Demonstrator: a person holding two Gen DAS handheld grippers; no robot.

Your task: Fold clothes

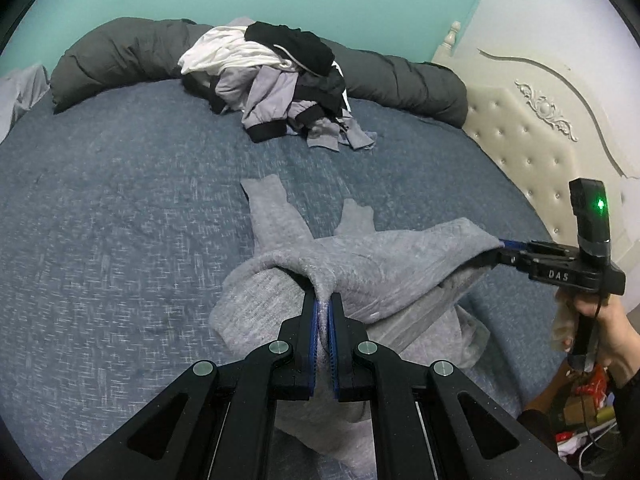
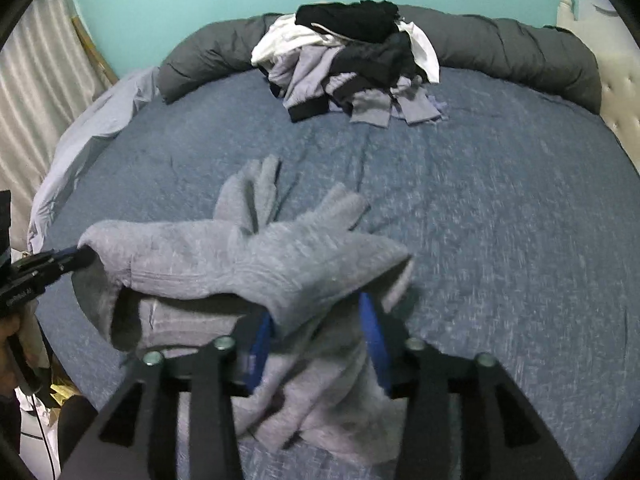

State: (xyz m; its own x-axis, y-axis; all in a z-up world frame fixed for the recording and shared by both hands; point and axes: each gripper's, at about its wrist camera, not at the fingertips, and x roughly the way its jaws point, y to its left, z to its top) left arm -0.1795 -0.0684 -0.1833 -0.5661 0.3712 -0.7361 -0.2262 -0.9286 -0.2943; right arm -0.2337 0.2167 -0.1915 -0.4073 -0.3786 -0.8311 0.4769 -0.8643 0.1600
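While our left gripper (image 1: 323,300) has its blue pads nearly together, pinching a bunched fold of the grey sweater (image 1: 372,264) between them, our right gripper (image 2: 320,308) looks different in its own view: the blue pads stand well apart there, and the knit fabric drapes over and between them. That view is blurred, so we cannot tell whether those pads actually press the cloth. Seen from the left wrist, the right gripper's tip is buried in the far edge of the sweater, which hangs from it, but the fabric hides how the jaws stand.

We hold the sweater stretched between the two grippers, raised above the blue bedspread (image 1: 120,208). Its upper edge runs taut from one gripper to the other, while the lower part sags down and rests on the bed just in front of us. Two sleeves trail forward and lie flat on the bedspread.

Well apart from it, at the far side of the bed, sits a pile of clothes (image 1: 276,84) in white, black and grey, leaning against a long dark grey duvet roll (image 1: 120,56). A cream tufted headboard (image 1: 532,136) stands to the right.
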